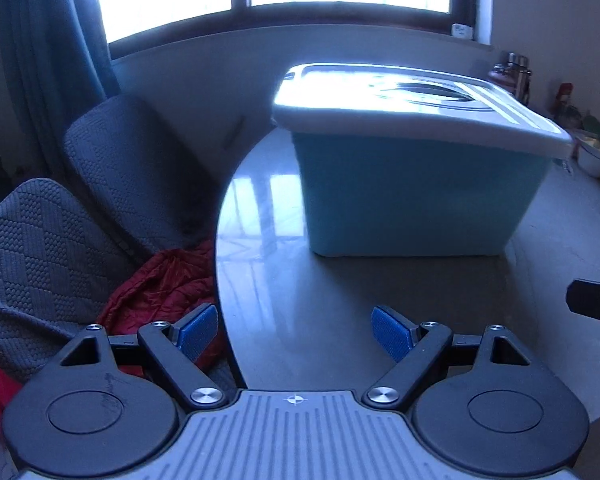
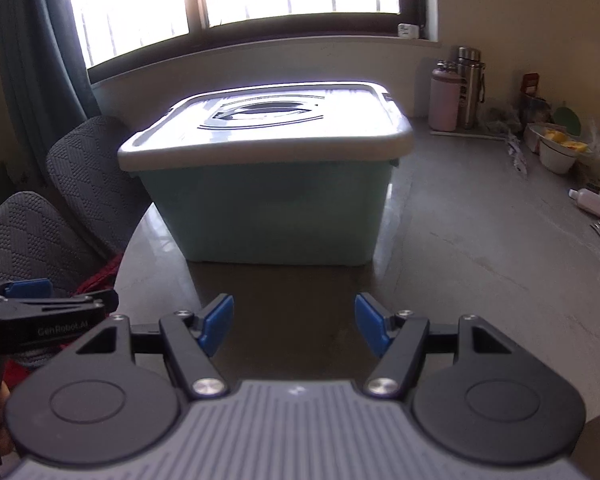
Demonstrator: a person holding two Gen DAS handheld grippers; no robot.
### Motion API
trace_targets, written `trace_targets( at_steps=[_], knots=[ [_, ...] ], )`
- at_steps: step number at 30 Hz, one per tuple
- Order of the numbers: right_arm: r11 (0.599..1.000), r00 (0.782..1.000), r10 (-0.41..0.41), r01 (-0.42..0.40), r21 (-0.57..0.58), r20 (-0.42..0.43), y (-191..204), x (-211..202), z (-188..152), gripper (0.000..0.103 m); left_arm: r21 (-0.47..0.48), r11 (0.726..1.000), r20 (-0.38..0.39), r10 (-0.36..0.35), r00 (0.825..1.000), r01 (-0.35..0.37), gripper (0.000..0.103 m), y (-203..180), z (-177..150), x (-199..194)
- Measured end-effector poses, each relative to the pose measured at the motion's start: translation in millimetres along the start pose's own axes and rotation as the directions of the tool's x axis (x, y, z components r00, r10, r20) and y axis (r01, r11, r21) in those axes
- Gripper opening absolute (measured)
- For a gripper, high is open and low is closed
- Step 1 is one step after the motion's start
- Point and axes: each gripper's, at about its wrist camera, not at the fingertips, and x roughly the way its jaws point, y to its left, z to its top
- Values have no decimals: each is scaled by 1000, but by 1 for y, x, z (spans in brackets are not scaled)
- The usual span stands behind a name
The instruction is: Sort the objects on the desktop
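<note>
Pale blue plastic storage box with a grey clip-on lid, lid still on, standing at the far left of the grey table, well apart from both grippers. You are at the approach step: your left gripper and right gripper hang released, nothing between the jaws. Opening the box likely comes next, which calls for reaching its lid edge from both sides. Small bottles wait far right. Legible writing: "GenRobot.AI" on the left gripper's side; bottle labels are unreadable.
</note>
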Motion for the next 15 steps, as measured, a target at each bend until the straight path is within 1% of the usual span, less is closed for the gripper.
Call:
trace_targets(
  at_steps=[5, 7, 11, 15],
  knots=[
    [999, 1000, -28, 27, 21, 10, -5, -2, -13, 67, 4, 1000, 22, -5, 1000, 5, 86, -5, -10, -2],
    [999, 999, -35, 35, 15, 4, -5, -1, -17, 67, 4, 1000, 44, 3, 999, -3, 86, -7, -14, -3],
    [999, 999, -40, 40, 19, -7, -4, -1, -23, 67, 4, 1000, 70, 11, 997, -11, 86, -11, -17, -4],
    [999, 999, -37, 37, 8, -2, -1, -4, -24, 67, -7, 1000, 78, 14, 997, -13, 86, -11, -18, -3]
  ],
)
